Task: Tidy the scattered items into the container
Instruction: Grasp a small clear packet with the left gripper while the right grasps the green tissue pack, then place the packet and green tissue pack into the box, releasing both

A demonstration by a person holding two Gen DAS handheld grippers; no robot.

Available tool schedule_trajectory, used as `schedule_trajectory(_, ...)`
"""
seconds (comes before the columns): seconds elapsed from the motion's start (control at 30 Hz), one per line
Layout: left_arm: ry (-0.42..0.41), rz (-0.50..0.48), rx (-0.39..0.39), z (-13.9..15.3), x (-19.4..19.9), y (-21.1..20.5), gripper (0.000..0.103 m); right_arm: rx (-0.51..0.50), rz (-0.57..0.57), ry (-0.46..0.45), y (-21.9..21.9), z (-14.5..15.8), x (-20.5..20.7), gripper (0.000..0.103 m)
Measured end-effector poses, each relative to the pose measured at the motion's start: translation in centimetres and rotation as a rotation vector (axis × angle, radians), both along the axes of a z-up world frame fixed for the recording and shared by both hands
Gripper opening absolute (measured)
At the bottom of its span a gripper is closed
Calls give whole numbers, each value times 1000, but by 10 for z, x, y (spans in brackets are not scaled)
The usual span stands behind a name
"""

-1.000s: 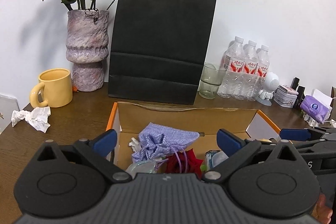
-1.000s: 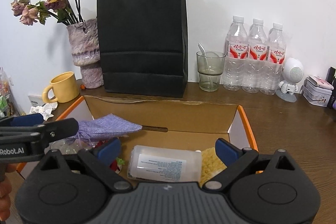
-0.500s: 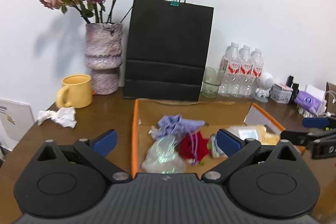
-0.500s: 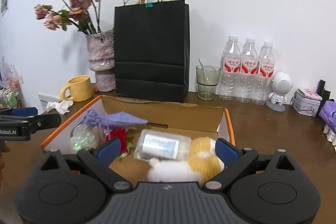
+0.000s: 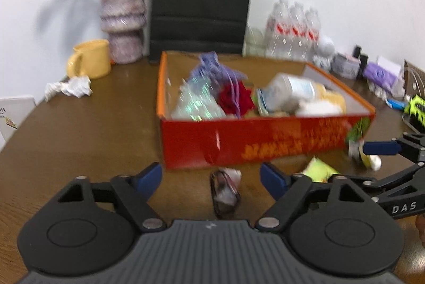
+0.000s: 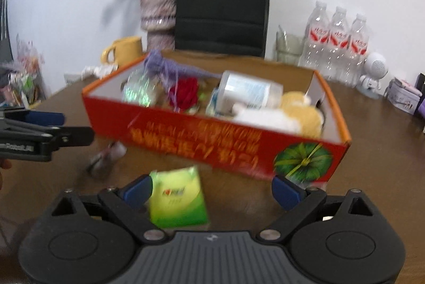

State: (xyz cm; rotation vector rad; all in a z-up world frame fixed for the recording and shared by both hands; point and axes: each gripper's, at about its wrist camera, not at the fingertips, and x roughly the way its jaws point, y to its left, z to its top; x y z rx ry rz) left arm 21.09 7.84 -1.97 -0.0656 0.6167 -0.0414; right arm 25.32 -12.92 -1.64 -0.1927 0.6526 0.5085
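A: Left gripper first. Fingers?

B: Jaws apart and closing. A small dark-rimmed clear packet lies on the brown table in the gap between the blue pads, roughly centred, touching neither. Blurred, can't tell what it is.

A: Right gripper?

B: Spread wide, nothing pinched. The green tissue pack lies flat on the table inside the gap, just beside the left-hand pad, well apart from the other one. Can't tell if it touches that pad.

A: Other loose stuff?

B: A small green-and-white wrapper near the box's front right corner, beside the right gripper's finger as seen from the left wrist.

A: Container?

B: Red cardboard box just beyond both grippers, open top. Inside: lilac drawstring pouch, shiny clear bag, red rose, clear plastic jar on its side, yellow-white plush.

A: Behind?

B: Yellow mug, crumpled paper, vase of dried flowers, black paper bag, three water bottles, all against the wall.
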Motion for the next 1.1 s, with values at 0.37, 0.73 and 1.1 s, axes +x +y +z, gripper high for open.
schedule_trajectory(0.37, 53, -41, 90, -28, 11, -22, 23, -5, 14, 59, 3, -14, 4, 64)
schedule_trajectory(0.73, 12, -33, 110, -27, 2, -24, 22, 4, 16, 31, 0, -11, -2, 44)
schedule_trajectory(1.1, -19, -44, 108, -21, -6, -26, 22, 21, 13, 28, -3, -8, -5, 44)
